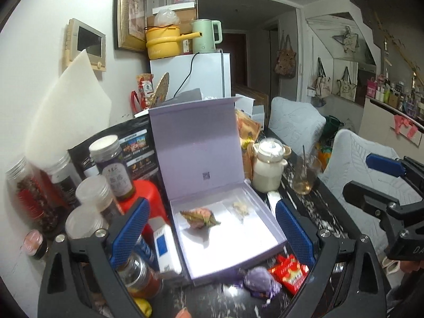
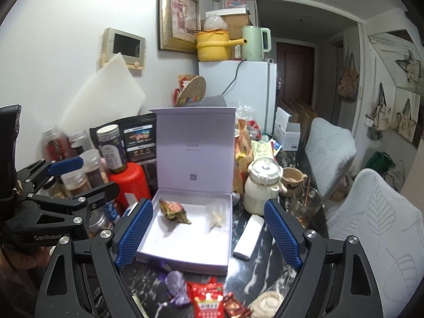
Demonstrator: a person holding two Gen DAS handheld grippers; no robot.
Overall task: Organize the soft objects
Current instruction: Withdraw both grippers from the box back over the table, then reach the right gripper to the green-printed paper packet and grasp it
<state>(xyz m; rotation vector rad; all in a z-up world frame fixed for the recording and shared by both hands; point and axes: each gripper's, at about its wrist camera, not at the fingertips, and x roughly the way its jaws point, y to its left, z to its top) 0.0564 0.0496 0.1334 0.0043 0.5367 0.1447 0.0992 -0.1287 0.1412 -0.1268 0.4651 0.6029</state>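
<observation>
An open lilac box with its lid upright stands on the dark table. Inside lie a green-and-pink wrapped packet and a small clear bag. In front of the box lie a purple pouch and a red packet. My left gripper is open above the box's near part with nothing between its fingers. My right gripper is open too, hanging over the box's front, empty. Each gripper shows at the side of the other's view.
Jars and bottles crowd the left beside a red container. A white lidded pot, a glass with a spoon and a white bar stand right of the box. White cushioned chairs line the table's right edge.
</observation>
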